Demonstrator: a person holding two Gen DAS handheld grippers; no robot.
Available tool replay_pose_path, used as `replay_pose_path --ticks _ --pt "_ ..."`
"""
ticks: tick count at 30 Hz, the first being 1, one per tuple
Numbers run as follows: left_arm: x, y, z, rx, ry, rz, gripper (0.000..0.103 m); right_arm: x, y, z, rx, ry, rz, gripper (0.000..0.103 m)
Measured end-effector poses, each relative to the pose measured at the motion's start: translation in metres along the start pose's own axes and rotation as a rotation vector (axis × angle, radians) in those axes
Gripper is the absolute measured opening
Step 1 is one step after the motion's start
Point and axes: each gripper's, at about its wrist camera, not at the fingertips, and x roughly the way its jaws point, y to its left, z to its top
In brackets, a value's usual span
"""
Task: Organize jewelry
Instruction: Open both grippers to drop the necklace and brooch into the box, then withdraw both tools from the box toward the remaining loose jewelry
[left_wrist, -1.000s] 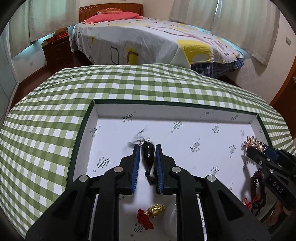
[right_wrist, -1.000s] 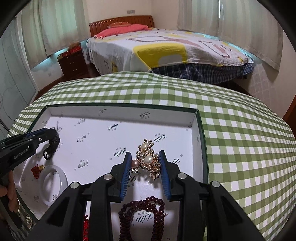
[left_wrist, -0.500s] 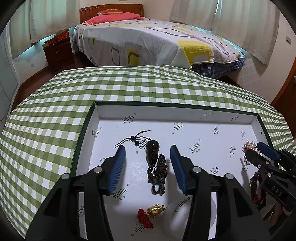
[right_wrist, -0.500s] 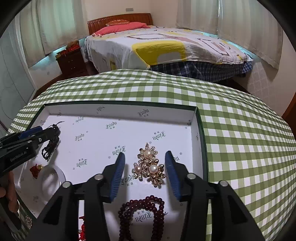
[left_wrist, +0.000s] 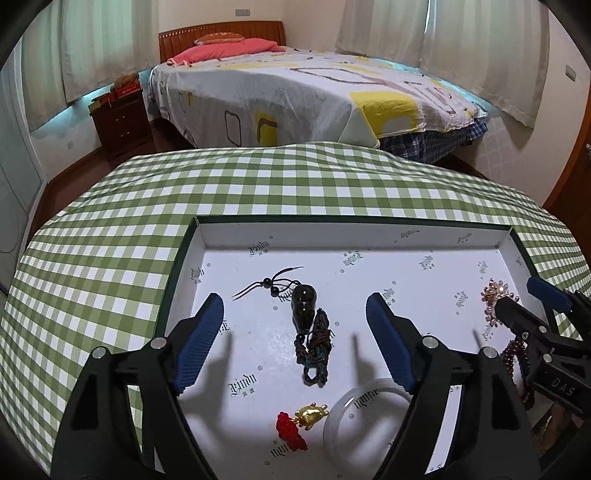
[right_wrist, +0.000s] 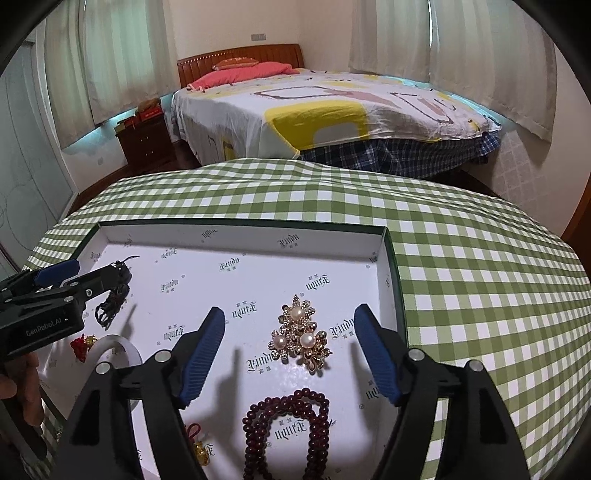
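A shallow white-lined box (left_wrist: 351, 236) with a dark green rim sits on the green checked table. My left gripper (left_wrist: 295, 328) is open and empty, raised above a dark gourd pendant (left_wrist: 303, 306) with its cord lying in the box. My right gripper (right_wrist: 290, 343) is open and empty above a gold and pearl brooch (right_wrist: 301, 341), which also shows in the left wrist view (left_wrist: 495, 299). A dark red bead bracelet (right_wrist: 288, 424) lies just below the brooch.
A white bangle (left_wrist: 364, 413) and a gold charm with a red knot (left_wrist: 303, 419) lie near the box's front. The gourd pendant (right_wrist: 114, 295) shows beside the left gripper (right_wrist: 55, 291). A bed (left_wrist: 295, 96) and a nightstand (left_wrist: 122, 122) stand beyond the table.
Both grippers opened and let go: the left released the gourd pendant, the right released the pearl brooch. Both pieces now lie in the box, and both grippers have pulled back and up.
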Motion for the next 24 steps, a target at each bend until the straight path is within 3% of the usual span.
replay_pose_path --ticks 5,12,24 --pt "-0.018 0.001 -0.004 -0.028 -0.066 -0.039 0.078 -0.011 0.001 -0.003 0.002 -0.045 0.001 0.072" --pt "-0.060 0.001 -0.019 -0.045 -0.193 -0.033 0.079 -0.038 0.002 -0.011 0.008 -0.124 -0.003 0.073" --pt "-0.113 0.014 -0.056 -0.124 -0.260 -0.020 0.080 -0.079 0.014 -0.037 -0.012 -0.185 0.001 0.073"
